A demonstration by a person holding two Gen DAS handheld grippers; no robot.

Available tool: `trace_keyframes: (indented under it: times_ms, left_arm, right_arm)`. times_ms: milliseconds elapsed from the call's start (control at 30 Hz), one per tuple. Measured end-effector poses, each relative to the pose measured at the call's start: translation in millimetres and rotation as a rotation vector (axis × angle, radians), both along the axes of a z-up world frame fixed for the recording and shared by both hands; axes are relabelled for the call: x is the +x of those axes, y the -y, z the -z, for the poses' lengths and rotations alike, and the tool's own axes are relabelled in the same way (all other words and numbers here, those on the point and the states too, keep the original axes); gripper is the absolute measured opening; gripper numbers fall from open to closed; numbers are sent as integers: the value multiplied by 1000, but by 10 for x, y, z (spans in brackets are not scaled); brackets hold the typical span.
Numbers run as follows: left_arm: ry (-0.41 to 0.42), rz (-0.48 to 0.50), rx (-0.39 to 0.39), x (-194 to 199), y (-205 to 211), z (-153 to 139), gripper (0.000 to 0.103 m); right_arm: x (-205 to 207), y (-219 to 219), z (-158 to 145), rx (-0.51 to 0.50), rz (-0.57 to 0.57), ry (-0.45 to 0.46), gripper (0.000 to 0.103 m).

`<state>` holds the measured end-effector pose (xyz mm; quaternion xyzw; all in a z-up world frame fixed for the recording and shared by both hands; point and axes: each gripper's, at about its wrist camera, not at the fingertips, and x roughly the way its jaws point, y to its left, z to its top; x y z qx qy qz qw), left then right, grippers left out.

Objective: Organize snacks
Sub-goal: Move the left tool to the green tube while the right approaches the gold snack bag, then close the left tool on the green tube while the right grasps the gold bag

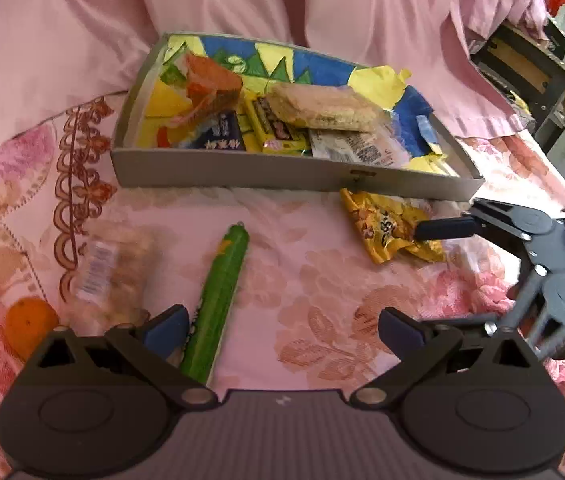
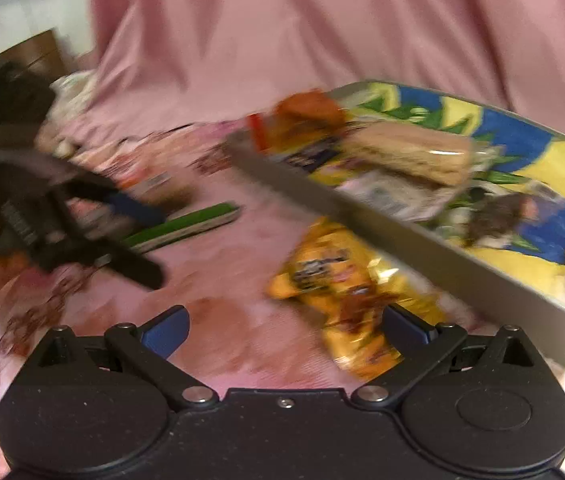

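Observation:
A grey cardboard tray (image 1: pixel 242 172) with a blue, yellow and green lining holds several wrapped snacks; it also shows in the right wrist view (image 2: pixel 422 240). On the pink floral cloth in front lie a yellow snack packet (image 1: pixel 386 228), a green sausage stick (image 1: pixel 218 304), a clear packet of biscuits (image 1: pixel 114 276) and an orange (image 1: pixel 28 324). My left gripper (image 1: pixel 282 330) is open and empty, its left finger beside the green stick. My right gripper (image 2: pixel 284 330) is open and empty, its right finger over the yellow packet (image 2: pixel 346 292). The right wrist view is blurred.
Pink fabric (image 1: pixel 222 0) drapes behind the tray. A dark shelf unit (image 1: pixel 530 68) stands at the far right. The left gripper shows at the left of the right wrist view (image 2: pixel 122 232), near the green stick (image 2: pixel 186 224).

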<state>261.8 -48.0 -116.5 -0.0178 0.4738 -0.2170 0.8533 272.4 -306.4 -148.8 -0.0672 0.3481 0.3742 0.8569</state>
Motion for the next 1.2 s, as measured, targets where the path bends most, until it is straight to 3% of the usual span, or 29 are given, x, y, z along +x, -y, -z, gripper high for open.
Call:
trace_keyframes:
  times_ms: [100, 267, 467, 667, 767, 933, 1200]
  left_arm:
    - [-29, -39, -17, 32, -47, 26, 102]
    - [-48, -58, -25, 60, -59, 17, 98]
    - [-41, -92, -8, 48, -100, 9, 87]
    - [-29, -123, -9, 19, -148, 2, 78]
    - [-24, -133, -8, 3, -163, 1, 74]
    - [-16, -140, 5, -34, -160, 0, 71]
    - [-4, -147, 36, -54, -158, 7, 60]
  right_arm:
    - [-62, 8, -39, -30, 44, 49, 102]
    - [108, 212, 6, 24, 201, -20, 102]
    - [173, 101, 27, 24, 155, -30, 102]
    - [-143, -119, -1, -22, 28, -41, 102]
    - [-203, -123, -55, -45, 53, 9, 102]
    - [45, -110, -79, -57, 107, 50, 102]
    - [281, -390, 41, -130, 18, 70, 95]
